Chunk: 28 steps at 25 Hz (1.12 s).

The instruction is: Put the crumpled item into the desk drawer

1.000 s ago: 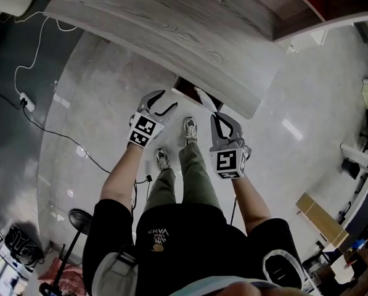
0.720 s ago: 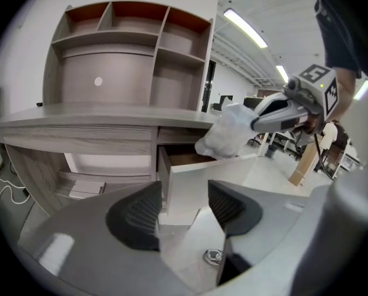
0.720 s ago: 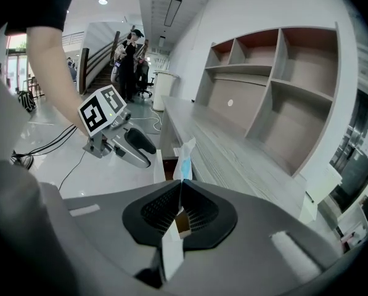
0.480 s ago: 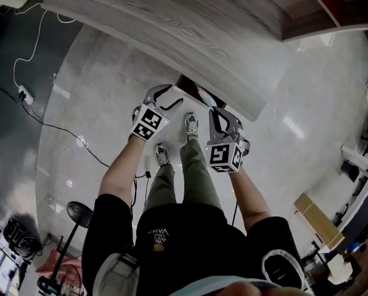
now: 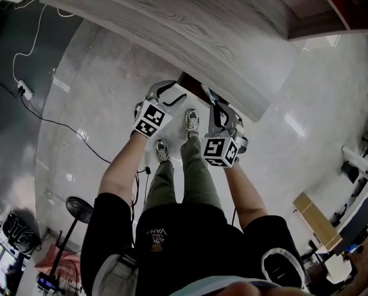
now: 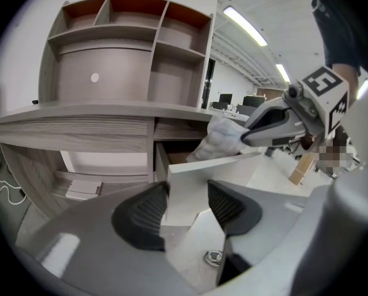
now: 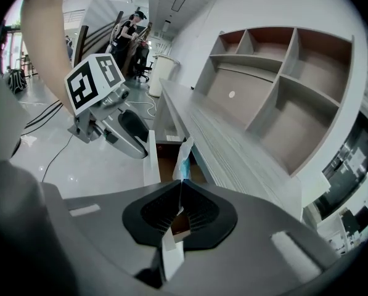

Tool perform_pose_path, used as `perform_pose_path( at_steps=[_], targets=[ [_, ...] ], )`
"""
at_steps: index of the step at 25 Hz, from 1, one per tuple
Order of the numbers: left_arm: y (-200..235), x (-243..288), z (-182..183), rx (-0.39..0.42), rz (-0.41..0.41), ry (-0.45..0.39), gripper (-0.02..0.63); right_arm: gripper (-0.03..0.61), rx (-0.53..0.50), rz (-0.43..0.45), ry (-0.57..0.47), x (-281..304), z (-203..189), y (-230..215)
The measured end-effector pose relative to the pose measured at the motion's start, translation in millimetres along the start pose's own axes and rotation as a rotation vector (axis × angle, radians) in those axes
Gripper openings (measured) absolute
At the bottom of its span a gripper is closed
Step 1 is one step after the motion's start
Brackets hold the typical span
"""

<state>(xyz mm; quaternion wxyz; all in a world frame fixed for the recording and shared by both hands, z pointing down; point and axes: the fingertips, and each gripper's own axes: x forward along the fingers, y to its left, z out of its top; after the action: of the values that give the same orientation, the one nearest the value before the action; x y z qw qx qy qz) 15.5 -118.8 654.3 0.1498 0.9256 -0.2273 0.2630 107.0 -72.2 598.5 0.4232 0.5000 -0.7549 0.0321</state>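
From where I stand by the desk [image 5: 171, 23], the drawer [image 6: 161, 163] is out under its edge, w/ the left gripper [image 6: 187, 199] on the drawer front [image 6: 199, 174]: a pad on either side of the white panel, apparently pinched on it. Over on the other side the right gripper [image 7: 181, 189] has its jaws together on the crumpled item [image 6: 224, 138], a thin white wad w/ a bit of blue. It hangs at the drawer's open top, just behind the front panel, and isn't inside yet as far as I can tell. The step in hand, I'd say, is the drop. To do it well, the left side should hold the front steady so the drawer doesn't slide. The right should go a bit further in & lower, so the wad is past the panel & below the rim before the jaws part; sth this light may cling to a pad or catch on the edge. Open wide, then lift straight out w/o dragging it back. The two grippers are close together at the opening, so mind a bump. I can't see the drawer's floor well.
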Motion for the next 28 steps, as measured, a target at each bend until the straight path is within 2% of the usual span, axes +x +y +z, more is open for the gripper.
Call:
perform_pose_path(
  at_steps=[4,12,24,28],
  targets=[
    [1.3,-1.1,-1.1,-0.008,0.003,-0.007,0.256,0.009,0.02,-0.029,0.019,5.3,-2.2,-0.1],
    [1.9,-2.1,0.2,-0.014,0.011,-0.016,0.256,0.009,0.062,-0.031,0.026,14.8,-3.1,0.0],
    [3.0,-3.8,0.6,-0.016,0.011,-0.018,0.256,0.012,0.151,0.023,-0.016,15.9,4.4,5.4],
    [2.9,-4.4,0.7,-0.017,0.011,-0.018,0.256,0.067,0.217,0.073,-0.04,11.8,9.5,9.8]
  ],
)
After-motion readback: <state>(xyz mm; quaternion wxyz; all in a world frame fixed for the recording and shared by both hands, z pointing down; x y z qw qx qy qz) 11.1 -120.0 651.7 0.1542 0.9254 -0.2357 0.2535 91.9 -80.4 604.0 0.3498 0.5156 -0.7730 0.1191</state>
